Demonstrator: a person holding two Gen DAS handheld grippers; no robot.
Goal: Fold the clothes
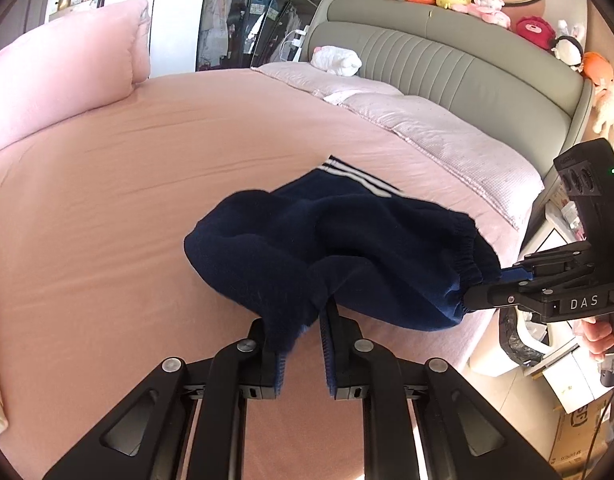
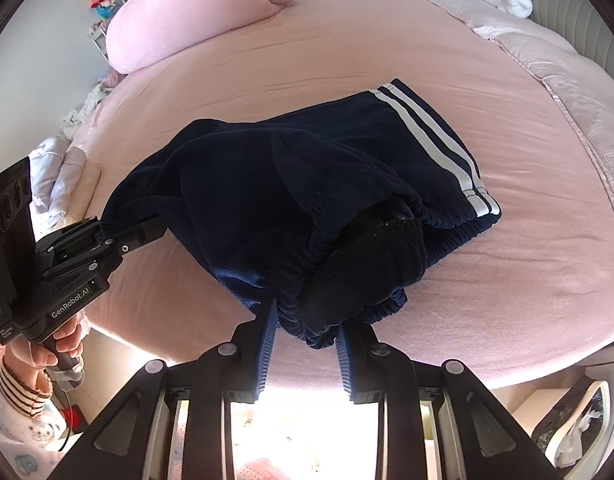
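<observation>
Navy fleece trousers [image 1: 331, 248] with white side stripes lie partly folded on the pink bed sheet [image 1: 107, 200]; they also show in the right wrist view [image 2: 291, 192]. My left gripper [image 1: 301, 336] is shut on a bunch of navy fabric and holds it lifted; it shows at the left of the right wrist view [image 2: 147, 230]. My right gripper [image 2: 307, 320] is shut on the elastic waistband [image 2: 323, 248] and holds it above the bed's near edge; it shows at the right of the left wrist view [image 1: 483, 288].
A big pink duvet [image 1: 67, 76] is bunched at the far left. Pale pillows [image 1: 427, 120] lie along the grey headboard [image 1: 467, 68], with plush toys on top. Loose clothes [image 2: 59, 184] lie off the bed's left edge. Boxes and a bin [image 1: 547, 344] stand beside the bed.
</observation>
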